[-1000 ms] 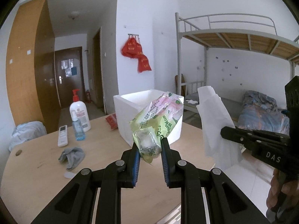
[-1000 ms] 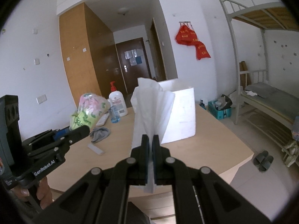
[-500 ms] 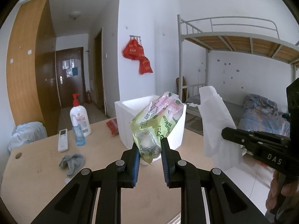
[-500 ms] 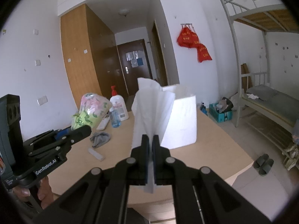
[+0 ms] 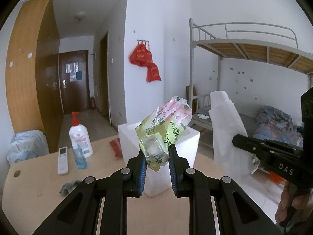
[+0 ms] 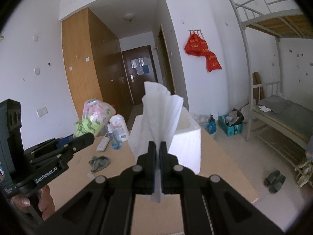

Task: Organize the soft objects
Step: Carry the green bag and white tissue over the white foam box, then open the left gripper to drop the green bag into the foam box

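Gripping a crinkled green-and-pink plastic tissue packet [image 5: 164, 129], the left tool [image 5: 157, 157] has its blue pads pressed on the packet's lower end, so the packet stands tilted up and away, held above the light wooden counter [image 5: 39, 182]. The right tool [image 6: 158, 152] has its pads together, clamped on a folded sheet of white tissue paper [image 6: 160, 115] that fans upward from the grip, also in the air over the counter. A white foam box [image 6: 187, 145], open at the top, stands on the counter behind both held things, near its far edge. Toward the counter's far left corner stand a white pump bottle with a red nozzle [image 5: 80, 135] and a small clear blue bottle [image 5: 80, 156], touching or nearly so, with a white remote control [image 5: 63, 160] just beside them. A crumpled grey cloth [image 6: 99, 163] lies nearer, apart from the box.
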A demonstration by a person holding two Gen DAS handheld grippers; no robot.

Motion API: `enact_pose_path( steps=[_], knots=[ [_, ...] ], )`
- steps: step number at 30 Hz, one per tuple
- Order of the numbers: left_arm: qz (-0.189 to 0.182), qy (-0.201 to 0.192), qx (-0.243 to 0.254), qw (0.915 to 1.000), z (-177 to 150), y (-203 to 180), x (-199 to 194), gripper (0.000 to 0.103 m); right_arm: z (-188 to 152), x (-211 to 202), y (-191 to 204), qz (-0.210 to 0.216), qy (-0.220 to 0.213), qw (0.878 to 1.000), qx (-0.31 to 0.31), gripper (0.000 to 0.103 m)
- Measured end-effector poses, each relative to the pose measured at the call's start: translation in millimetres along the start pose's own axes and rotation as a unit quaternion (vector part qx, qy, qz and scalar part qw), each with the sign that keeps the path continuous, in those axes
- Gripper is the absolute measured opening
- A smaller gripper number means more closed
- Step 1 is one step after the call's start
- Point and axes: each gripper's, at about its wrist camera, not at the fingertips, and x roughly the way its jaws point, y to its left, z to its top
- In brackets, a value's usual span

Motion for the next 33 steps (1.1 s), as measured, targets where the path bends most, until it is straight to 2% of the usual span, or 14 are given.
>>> enact_pose_path(
  steps=[11,25,33],
  knots=[
    [0.003,0.003,-0.004,1.0000,31,9,32,0.022,32,21,-7,-0.003,-0.010,1.000,-0.010,0.006],
    [0.016,0.007,-0.012,0.9998,40,17,56,0.022,42,52,-17,0.001,0.005,1.000,-0.012,0.006],
    [0.015,0.020,-0.017,0.9995,45,23,85,0.022,50,73,-23,0.010,0.014,1.000,-0.001,0.006]
  ],
)
